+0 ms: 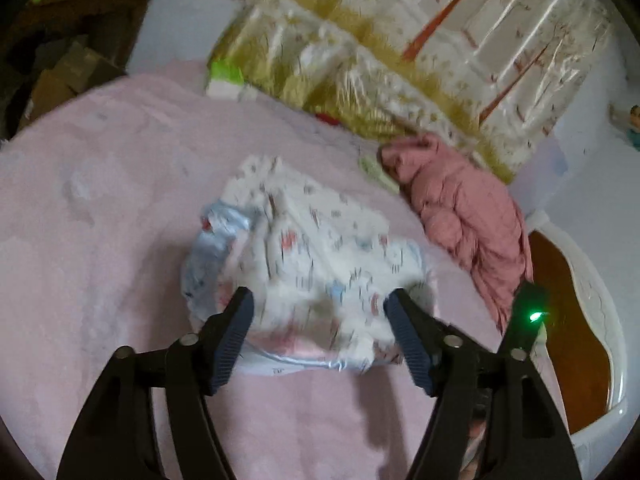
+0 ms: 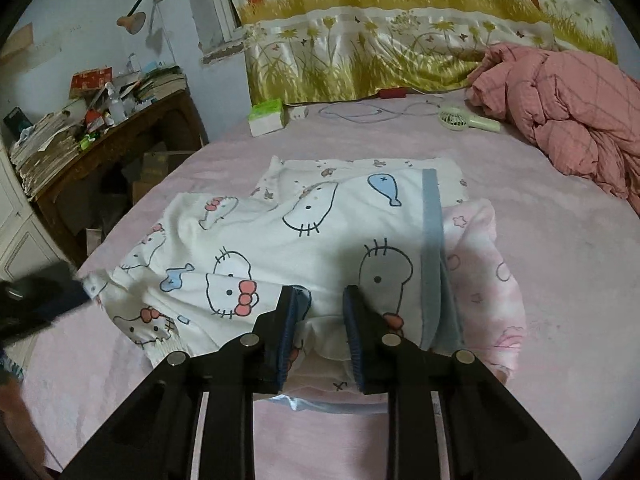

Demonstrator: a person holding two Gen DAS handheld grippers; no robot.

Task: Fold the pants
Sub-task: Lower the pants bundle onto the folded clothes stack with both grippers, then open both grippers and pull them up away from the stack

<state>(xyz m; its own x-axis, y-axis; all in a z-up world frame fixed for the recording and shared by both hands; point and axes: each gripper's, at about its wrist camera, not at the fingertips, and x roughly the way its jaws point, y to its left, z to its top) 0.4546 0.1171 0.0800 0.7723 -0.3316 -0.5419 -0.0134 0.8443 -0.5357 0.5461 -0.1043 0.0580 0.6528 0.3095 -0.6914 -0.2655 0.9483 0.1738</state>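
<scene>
Your white cartoon-print cotton pants (image 2: 280,248) lay bunched and partly doubled over near the middle of the pink bedsheet (image 2: 560,280), their grey-blue waistband (image 2: 432,240) turned toward the crumpled pink quilt (image 2: 568,120). Your right gripper (image 2: 320,320) was clamped on a fold at their near edge. Your left gripper (image 1: 320,308) hung over them, jaws apart, holding nothing. By my judgement, folding was underway; flattening and the final fold remained.

Each black tool (image 1: 318,312) (image 2: 320,308) has ribbed dark-blue pads (image 1: 412,344) and round silver screws (image 2: 251,339).
</scene>
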